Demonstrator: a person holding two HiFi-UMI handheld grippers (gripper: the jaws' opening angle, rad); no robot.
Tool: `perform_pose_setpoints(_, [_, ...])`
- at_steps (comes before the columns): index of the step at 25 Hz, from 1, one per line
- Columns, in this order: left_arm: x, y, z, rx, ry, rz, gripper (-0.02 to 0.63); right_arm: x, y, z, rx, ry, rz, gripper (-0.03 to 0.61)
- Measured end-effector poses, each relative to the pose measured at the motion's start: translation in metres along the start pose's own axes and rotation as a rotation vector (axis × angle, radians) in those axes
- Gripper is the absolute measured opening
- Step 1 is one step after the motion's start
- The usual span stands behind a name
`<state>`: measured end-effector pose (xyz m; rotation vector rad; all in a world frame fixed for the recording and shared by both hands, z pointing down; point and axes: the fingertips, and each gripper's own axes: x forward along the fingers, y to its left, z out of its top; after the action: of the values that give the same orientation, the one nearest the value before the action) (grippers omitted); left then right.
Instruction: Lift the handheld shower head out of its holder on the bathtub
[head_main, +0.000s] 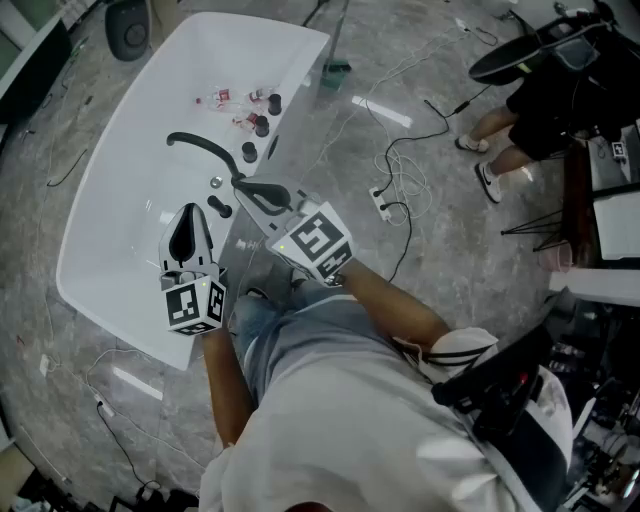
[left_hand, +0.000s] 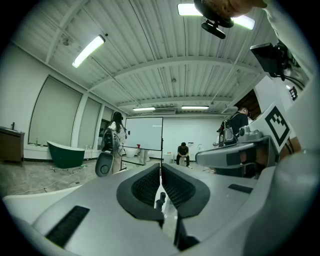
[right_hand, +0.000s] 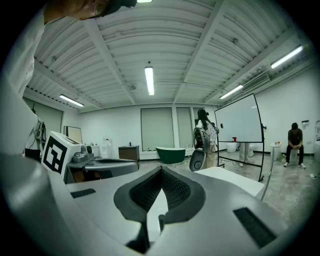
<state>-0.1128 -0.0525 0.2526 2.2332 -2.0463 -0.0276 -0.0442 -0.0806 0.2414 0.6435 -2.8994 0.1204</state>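
Just beyond right tongs (head_main: 245, 186): shower head (head_main: 205, 148)

Head view: above the white bathtub (head_main: 120, 200), facing steeply down; whole tub and surrounding floor in frame.
Left gripper view: low over the bathtub, facing level along its jaws across the room.
Right gripper view: alongside, same low outlook.
Shared: whiteboard (left_hand: 143, 134) and seated person (left_hand: 183, 152) beyond the bathtub.

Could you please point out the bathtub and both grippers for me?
bathtub (head_main: 108, 172), head view, bare left rim.
left gripper (head_main: 192, 208), head view, between its fingertips.
right gripper (head_main: 243, 184), head view, between its fingertips.
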Motion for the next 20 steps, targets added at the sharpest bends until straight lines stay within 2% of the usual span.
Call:
perform_pose_setpoints(5, [-0.013, 0.015, 0.019, -0.001, -0.026, 0.079, 0.026, 0.017, 0.014, 0.004, 0.008, 0.022, 0.078, 0.015])
perform_pose_setpoints(10, [-0.018, 0.016, 0.019, 0.001, -0.030, 0.099, 0.026, 0.016, 0.020, 0.003, 0.017, 0.024, 0.110, 0.015])
perform_pose_setpoints(13, [-0.027, 0.007, 0.014, 0.020, -0.067, 0.090, 0.027, 0.002, 0.028, -0.004, 0.020, 0.007, 0.121, 0.017])
perform_pose_setpoints(16, [-0.018, 0.012, -0.009, 0.039, -0.097, 0.082, 0.028, 0.011, 0.018, -0.031, 0.027, -0.014, 0.117, 0.018])
perform_pose_setpoints(20, [-0.005, 0.041, -0.077, 0.035, -0.095, 0.088, 0.028, 0.053, 0.007, -0.101, 0.043, -0.034, 0.099, 0.020])
